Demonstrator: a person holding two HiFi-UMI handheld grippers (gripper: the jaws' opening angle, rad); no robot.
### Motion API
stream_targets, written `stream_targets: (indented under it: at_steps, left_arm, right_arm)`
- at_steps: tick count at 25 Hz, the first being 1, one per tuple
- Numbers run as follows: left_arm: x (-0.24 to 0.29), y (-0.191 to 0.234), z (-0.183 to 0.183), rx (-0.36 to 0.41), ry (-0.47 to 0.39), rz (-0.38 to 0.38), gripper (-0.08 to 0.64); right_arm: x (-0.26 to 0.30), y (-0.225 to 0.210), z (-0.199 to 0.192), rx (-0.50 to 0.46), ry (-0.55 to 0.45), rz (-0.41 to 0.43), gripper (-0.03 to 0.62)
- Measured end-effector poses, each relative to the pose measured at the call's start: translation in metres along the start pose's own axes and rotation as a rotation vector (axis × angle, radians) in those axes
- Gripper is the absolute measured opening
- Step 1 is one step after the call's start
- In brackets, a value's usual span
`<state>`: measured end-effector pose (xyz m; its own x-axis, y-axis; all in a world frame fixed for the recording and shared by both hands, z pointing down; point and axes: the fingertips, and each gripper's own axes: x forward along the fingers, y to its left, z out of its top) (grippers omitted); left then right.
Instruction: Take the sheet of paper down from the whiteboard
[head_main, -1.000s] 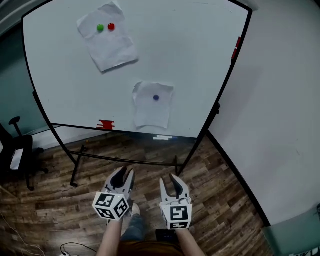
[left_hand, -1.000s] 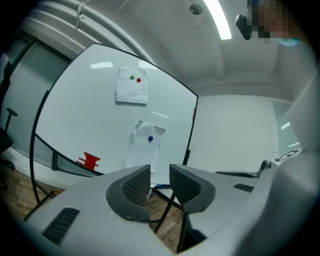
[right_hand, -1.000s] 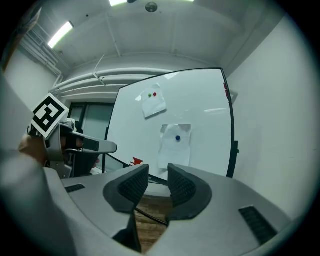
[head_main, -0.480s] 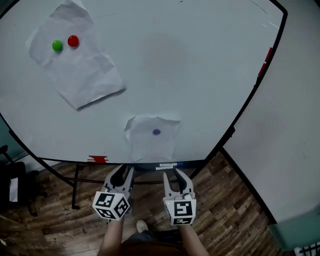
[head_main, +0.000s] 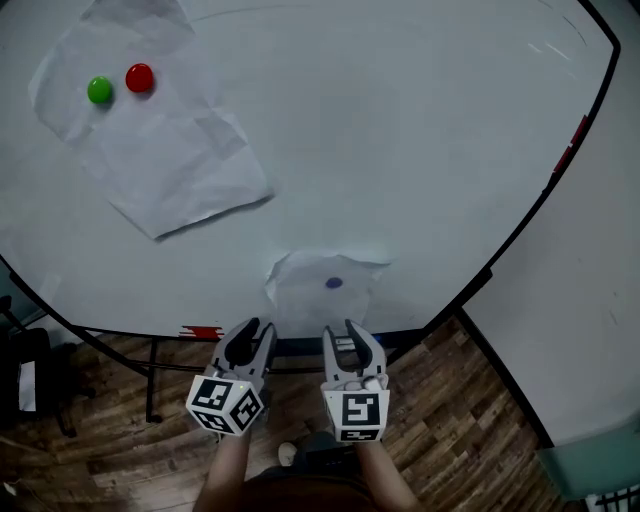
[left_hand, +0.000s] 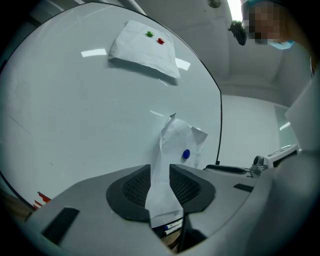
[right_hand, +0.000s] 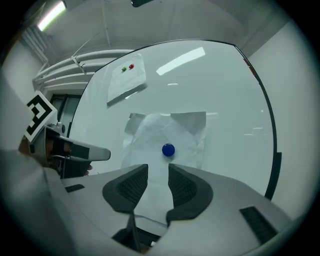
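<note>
Left gripper (head_main: 255, 331) jaws apart, empty; right gripper (head_main: 340, 332) jaws empty and opening. Just ahead, the sheet of paper (head_main: 318, 300) hangs low on the whiteboard (head_main: 420, 140) under a blue magnet (head_main: 334, 283). Approach step, I'd judge; next, pinch the magnet or the paper's edge.

A crumpled white sheet of paper (head_main: 310, 302) hangs low on the whiteboard (head_main: 420, 150) (pinned by one blue magnet (head_main: 334, 283)), its edges curling.
</note>
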<state>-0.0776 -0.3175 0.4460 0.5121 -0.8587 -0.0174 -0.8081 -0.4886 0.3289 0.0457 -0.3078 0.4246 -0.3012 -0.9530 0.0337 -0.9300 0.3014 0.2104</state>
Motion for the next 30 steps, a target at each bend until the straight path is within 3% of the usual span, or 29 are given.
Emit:
stream_targets:
  at_steps: [16,30]
  left_arm:
    - [0.025,-0.001,0.012,0.011,-0.019,-0.047,0.124]
    - [0.041,0.004,0.028,0.029,-0.066,-0.063,0.124]
  right_arm:
    - [0.033,-0.006,0.008,0.0,-0.027,-0.006,0.15]
    - [0.056,-0.016,0.027,-0.085,-0.095,-0.069,0.16]
